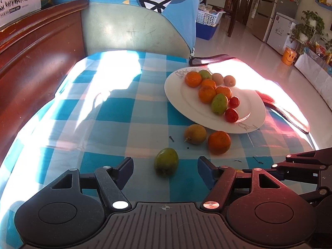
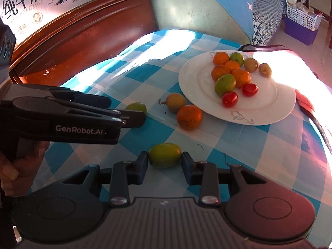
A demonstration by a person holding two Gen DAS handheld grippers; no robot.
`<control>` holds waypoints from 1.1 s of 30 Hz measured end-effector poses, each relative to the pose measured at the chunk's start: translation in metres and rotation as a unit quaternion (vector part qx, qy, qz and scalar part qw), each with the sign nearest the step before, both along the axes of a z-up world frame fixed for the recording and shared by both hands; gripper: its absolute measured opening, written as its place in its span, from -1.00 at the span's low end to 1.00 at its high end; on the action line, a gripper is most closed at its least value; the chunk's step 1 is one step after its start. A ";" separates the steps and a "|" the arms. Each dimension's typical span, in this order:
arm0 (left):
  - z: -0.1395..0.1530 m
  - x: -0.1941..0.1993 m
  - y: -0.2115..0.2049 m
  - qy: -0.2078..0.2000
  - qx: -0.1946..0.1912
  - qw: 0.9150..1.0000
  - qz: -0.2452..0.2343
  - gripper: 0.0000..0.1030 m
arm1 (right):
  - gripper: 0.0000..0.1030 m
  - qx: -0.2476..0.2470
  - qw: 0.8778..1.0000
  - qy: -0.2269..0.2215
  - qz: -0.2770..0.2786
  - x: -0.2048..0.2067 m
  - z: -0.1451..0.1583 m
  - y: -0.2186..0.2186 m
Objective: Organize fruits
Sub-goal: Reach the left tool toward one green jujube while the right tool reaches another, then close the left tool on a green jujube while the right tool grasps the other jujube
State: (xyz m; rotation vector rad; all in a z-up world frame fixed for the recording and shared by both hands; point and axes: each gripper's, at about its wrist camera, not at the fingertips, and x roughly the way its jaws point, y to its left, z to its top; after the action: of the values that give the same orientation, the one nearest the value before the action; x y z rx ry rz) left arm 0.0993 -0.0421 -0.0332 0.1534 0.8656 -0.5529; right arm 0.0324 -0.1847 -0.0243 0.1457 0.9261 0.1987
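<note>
With the right gripper (image 2: 165, 159) pinching one green fruit (image 2: 165, 155), lift gently toward the plate (image 2: 195, 83), while the left gripper (image 1: 165, 166), jaws wide, straddles another green fruit (image 1: 166, 161).

- A family home's living room: checked tablecloth (image 1: 116, 112), refrigerator (image 1: 276, 8), potted plants (image 1: 309, 25).
- Laundry basket (image 1: 207, 17) on a glossy tiled floor (image 1: 249, 41).
</note>
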 end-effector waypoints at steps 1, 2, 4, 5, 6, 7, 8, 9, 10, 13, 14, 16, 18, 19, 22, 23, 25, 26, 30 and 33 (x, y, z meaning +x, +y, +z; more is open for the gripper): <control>-0.002 0.001 -0.002 0.002 0.003 1.000 0.001 0.31 | -0.31 0.000 1.000 0.000 0.000 -0.001 0.000 0.000; -0.004 0.003 -0.003 0.003 0.005 1.000 0.002 0.28 | -0.31 0.000 1.000 0.000 0.000 -0.001 0.000 -0.001; -0.007 0.005 -0.006 0.005 0.009 1.000 0.003 0.28 | -0.31 0.000 1.000 0.000 0.000 -0.001 0.000 -0.001; -0.008 0.005 -0.007 0.006 0.008 1.000 0.003 0.28 | -0.31 0.001 1.000 0.000 0.000 -0.001 0.000 -0.001; -0.009 0.006 -0.008 0.008 0.008 1.000 0.003 0.27 | -0.31 0.001 1.000 0.001 -0.001 -0.001 0.000 -0.001; -0.009 0.006 -0.008 0.008 0.007 1.000 0.003 0.27 | -0.31 0.002 1.000 0.001 -0.001 -0.001 -0.001 -0.002; -0.010 0.006 -0.009 0.008 0.008 1.000 0.003 0.26 | -0.31 0.002 1.000 0.001 -0.001 -0.001 -0.001 -0.002; -0.010 0.007 -0.009 0.009 0.008 1.000 0.003 0.23 | -0.31 0.002 1.000 0.001 -0.001 -0.001 -0.001 -0.002; -0.011 0.007 -0.009 0.010 0.007 1.000 0.003 0.20 | -0.31 0.003 1.000 0.001 -0.002 -0.001 -0.001 -0.002; -0.011 0.007 -0.010 0.008 0.006 1.000 0.002 0.09 | -0.31 0.003 1.000 0.001 -0.002 0.000 -0.001 -0.002; -0.011 0.007 -0.010 0.008 0.006 1.000 0.002 -0.02 | -0.31 0.003 1.000 0.001 -0.002 -0.001 -0.001 -0.002; -0.010 0.007 -0.009 0.007 0.006 1.000 0.003 -0.16 | -0.31 0.003 1.000 0.000 -0.002 -0.001 -0.001 -0.002; -0.010 0.007 -0.009 0.003 0.011 1.000 0.006 -0.39 | -0.31 0.002 1.000 0.000 -0.002 -0.001 -0.001 -0.002; -0.010 0.006 -0.009 0.000 0.014 1.000 0.007 -0.45 | -0.30 0.002 1.000 0.000 -0.003 -0.001 -0.001 -0.002; -0.009 0.006 -0.009 0.001 0.013 1.000 0.009 -0.51 | -0.30 0.000 1.000 0.000 -0.004 0.000 -0.001 -0.002; -0.009 0.006 -0.009 0.001 0.014 1.000 0.008 -0.51 | -0.30 0.000 1.000 0.000 -0.005 0.000 0.000 -0.001; -0.008 0.005 -0.008 -0.001 0.015 1.000 0.006 -0.51 | -0.30 0.000 1.000 -0.002 -0.004 -0.001 0.000 -0.001; -0.007 0.004 -0.008 -0.002 0.016 1.000 0.005 -0.51 | -0.31 -0.001 1.000 -0.002 -0.003 -0.001 0.001 0.000; -0.005 0.001 -0.006 -0.009 0.020 1.000 0.003 -0.51 | -0.31 -0.002 1.000 -0.007 0.002 -0.002 0.004 0.002; -0.002 -0.003 -0.004 -0.015 0.022 1.000 0.001 -0.51 | -0.31 -0.005 1.000 -0.009 0.003 -0.003 0.006 0.003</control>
State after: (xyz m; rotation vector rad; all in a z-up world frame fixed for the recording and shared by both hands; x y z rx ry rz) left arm 0.0965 -0.0462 -0.0347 0.2001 0.8486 -0.5293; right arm 0.0293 -0.1813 -0.0183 0.1319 0.9086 0.2005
